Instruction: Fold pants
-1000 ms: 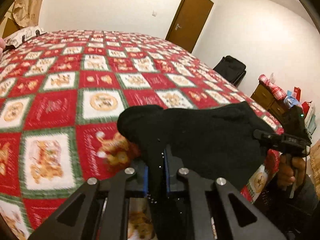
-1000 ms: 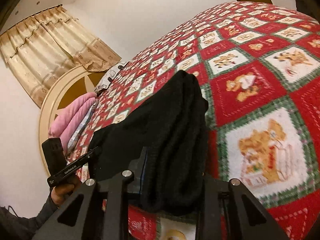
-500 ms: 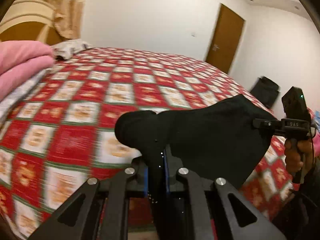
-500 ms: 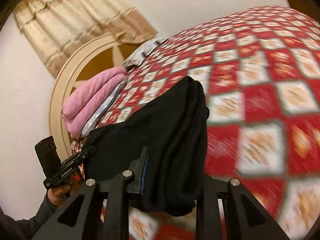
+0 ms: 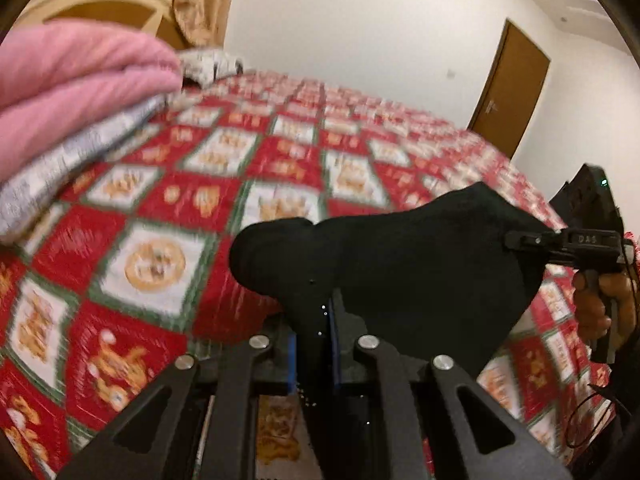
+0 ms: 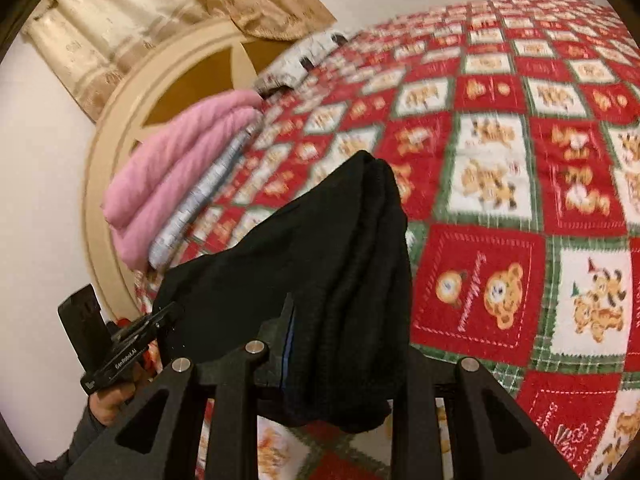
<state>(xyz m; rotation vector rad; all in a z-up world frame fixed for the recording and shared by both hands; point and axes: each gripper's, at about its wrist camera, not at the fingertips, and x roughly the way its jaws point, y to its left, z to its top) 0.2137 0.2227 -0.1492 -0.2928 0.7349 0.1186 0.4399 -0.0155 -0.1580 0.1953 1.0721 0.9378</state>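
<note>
We have the black pants (image 5: 400,264) bunched into a thick folded bundle and held up off the bed, slung between our two tools. Our left gripper (image 5: 314,344) is clamped on one end of the bundle, its blue-edged pads pressed tight against the dark cloth at about 6 o'clock in the left wrist view. Our right gripper (image 6: 340,360) is clamped on the other end, where several ribbed layers bulge over and hide the far pad. In the left view the right tool shows at 3 o'clock, biting the far corner of the cloth; in the right view the left tool sits at 8 o'clock. The red and green Christmas quilt (image 6: 500,288) spreads below us, and the folded pink blanket (image 6: 180,168) lies on a grey patterned one at about 10 o'clock near the headboard (image 6: 120,112). We judge the folding largely done and this to be the carry step, taking the bundle toward a resting place. Next we need to lower both ends level, lay the bundle flat without letting the layers slide, then release both clamps together.
</note>
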